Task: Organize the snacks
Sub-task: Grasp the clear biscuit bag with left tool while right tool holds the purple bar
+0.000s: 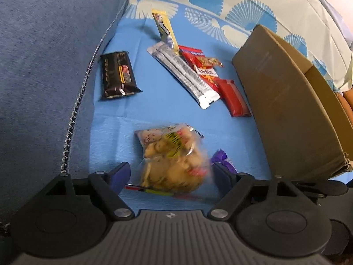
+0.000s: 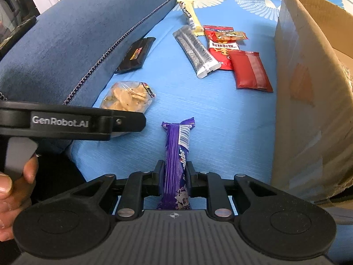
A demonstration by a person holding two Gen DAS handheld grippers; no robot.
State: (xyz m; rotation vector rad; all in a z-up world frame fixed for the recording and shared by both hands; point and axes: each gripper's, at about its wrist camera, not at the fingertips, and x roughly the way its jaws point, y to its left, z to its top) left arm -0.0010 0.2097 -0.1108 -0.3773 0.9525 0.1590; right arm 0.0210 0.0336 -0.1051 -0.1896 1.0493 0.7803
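Right now the right gripper (image 2: 174, 174) is clamping a purple chocolate bar (image 2: 176, 152) across its middle, so the wrapper is sticking out straight ahead of the fingers, probably the steadiest way to carry a long thin bar toward the open cardboard box (image 2: 308, 92) standing just to its right. The left gripper (image 1: 171, 174) is standing with its jaws spread apart on either side of a clear bag of crackers (image 1: 172, 154), the blue pads not pressing on it; the bag is lying on the blue bedsheet (image 1: 158, 110) close beside the dark blue cushion (image 1: 44, 66). Farther off, a black packet (image 1: 118, 75), a silver packet (image 1: 185, 72), a yellow bar (image 1: 164, 27) and red packets (image 1: 233, 97) are waiting loose on the sheet near the box, presumably because they are not yet sorted.
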